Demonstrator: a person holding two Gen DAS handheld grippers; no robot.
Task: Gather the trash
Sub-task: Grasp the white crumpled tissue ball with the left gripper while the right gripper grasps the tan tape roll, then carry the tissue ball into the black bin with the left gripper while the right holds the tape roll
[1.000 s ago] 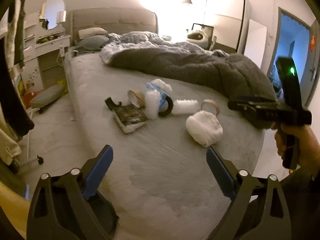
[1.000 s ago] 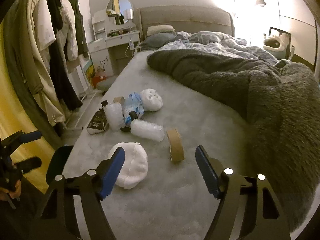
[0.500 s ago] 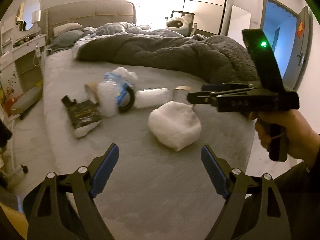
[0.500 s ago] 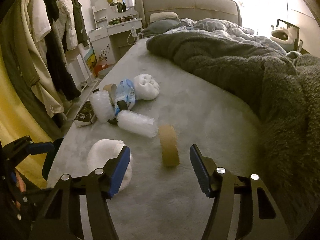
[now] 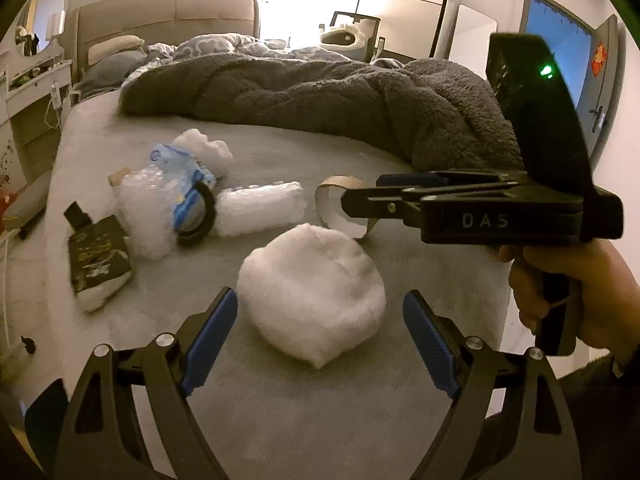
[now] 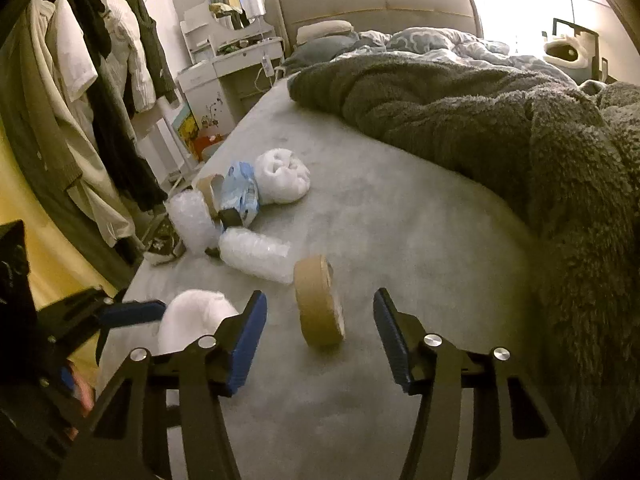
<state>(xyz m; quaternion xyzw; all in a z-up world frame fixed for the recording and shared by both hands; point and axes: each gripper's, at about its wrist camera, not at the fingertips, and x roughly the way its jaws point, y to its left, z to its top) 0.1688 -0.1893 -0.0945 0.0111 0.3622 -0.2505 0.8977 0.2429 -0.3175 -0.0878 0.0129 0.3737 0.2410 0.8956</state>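
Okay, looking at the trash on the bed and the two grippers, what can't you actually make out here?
- Tape roll, left wrist view: its right part is hidden behind the right gripper.
- Dark packet, right wrist view: mostly hidden behind bubble wrap.
- Left gripper, right wrist view: blurred, cut by the left edge.

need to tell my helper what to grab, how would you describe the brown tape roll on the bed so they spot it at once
On the grey bed, find the trash cluster near its foot. The brown tape roll stands on edge nearest the dark fluffy blanket, the only plain cardboard-brown ring there.
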